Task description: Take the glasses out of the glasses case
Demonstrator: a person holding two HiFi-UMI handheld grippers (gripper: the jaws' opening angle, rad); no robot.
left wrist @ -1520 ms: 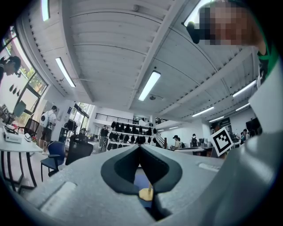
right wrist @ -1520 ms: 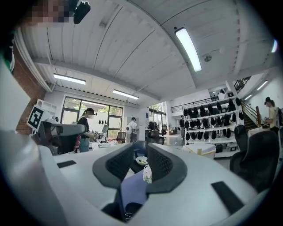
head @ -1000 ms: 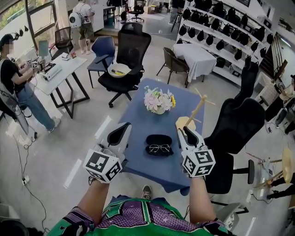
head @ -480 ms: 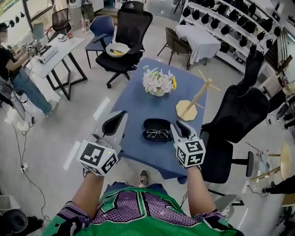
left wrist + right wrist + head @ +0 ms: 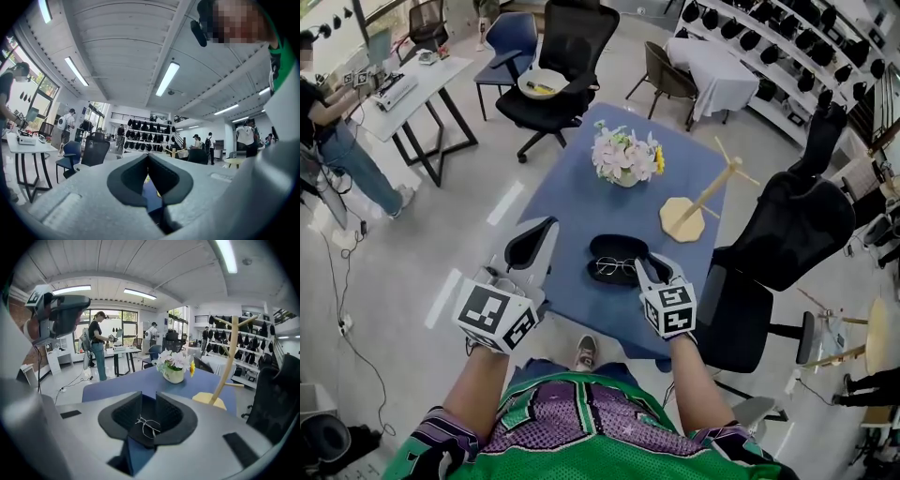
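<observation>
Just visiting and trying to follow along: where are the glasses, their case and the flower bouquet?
glasses [image 5: 616,267]: head view, on the bridge between the lenses.
glasses case [image 5: 606,247]: head view, on its dark inner lining.
flower bouquet [image 5: 625,153]: head view, on the blossoms.

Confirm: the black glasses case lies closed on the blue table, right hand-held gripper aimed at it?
No: the black glasses case is open, thin wire-framed glasses inside, per the right gripper view. It lies on the blue table, right hand-held gripper aimed at it.
</observation>
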